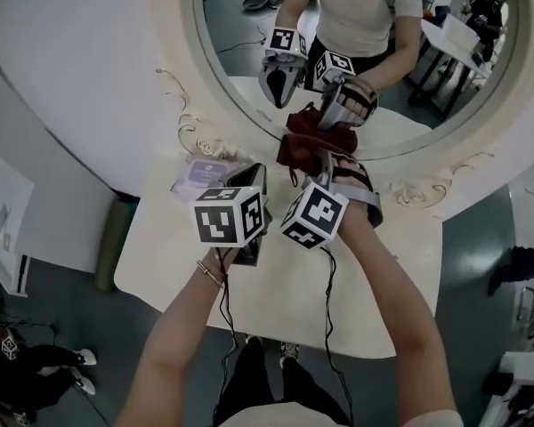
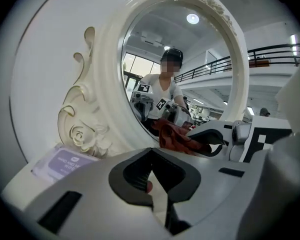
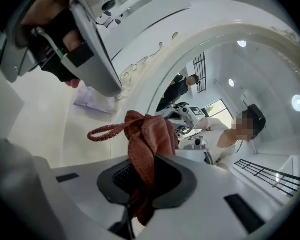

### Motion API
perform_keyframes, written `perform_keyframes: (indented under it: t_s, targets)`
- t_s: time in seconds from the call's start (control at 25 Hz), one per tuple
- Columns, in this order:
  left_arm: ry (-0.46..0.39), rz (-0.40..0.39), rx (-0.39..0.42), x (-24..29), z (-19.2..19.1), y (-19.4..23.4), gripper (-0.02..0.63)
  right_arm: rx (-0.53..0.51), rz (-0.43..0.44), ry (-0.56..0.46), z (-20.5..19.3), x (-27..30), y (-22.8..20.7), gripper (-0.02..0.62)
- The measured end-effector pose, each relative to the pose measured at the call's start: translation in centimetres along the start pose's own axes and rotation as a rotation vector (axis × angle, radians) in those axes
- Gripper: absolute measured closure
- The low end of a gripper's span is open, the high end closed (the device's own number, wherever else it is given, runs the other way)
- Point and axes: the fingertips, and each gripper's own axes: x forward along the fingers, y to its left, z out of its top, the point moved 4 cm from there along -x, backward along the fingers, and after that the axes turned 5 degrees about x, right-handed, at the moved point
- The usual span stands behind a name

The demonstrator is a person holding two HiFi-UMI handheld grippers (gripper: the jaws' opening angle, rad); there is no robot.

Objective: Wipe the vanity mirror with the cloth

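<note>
right tongs (image 3: 142, 184): clamped on the cloth (image 3: 147, 139). The bunch sticks out past the tips and a loop hangs off to one side.
left tongs (image 2: 154, 181): jaws together, nothing in them. They sit over the table (image 1: 169, 256) just beside the right pair, short of the frame (image 1: 173, 52).
cloth position: at the bottom edge of the glass on the mirror (image 1: 249, 43). In the head view it meets its own reflection, so I read it as touching.
step: wiping, at the low centre of the glass. My guess is most of the glass above is still to cover.
technique, contact: lead with the cloth bunch, not the jaw tips, so hard plastic never meets the glass.
technique, path: overlapping arcs that follow the round rim, working from the bottom up and finishing along the inner edge.
technique, force: light and even. I can't tell how the mirror is fixed, so I'd treat it as free-standing. The left pair could brace the frame if it rocks.
technique, snag: the dangling loop should stay clear of the carved trim at the foot of the frame.
count, mirror: 1
count, cloth: 1
count, tongs: 2
count, table: 1
count, purple packet (image 1: 205, 173): 1, flat on the table by the carved trim, left of my tongs.
</note>
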Motion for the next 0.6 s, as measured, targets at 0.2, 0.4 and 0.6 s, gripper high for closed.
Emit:
perform_keyframes:
  t_s: [0.2,0.4,0.6]
  targets:
    - [-0.007,0.004,0.009,-0.2,0.8,0.4,0.601,0.008,0.023,0.003,0.0,-0.2,-0.2,0.535]
    - [-0.051,-0.001,0.030,-0.1,4.6,-0.7,0.601,-0.002,-0.022,-0.019,0.6,-2.5,-3.5,0.535]
    - [-0.129,-0.029,0.078,-1.1,10.6,-4.1,0.601,0.006,-0.153,-0.055,1.5,-7.9,-11.2,0.535]
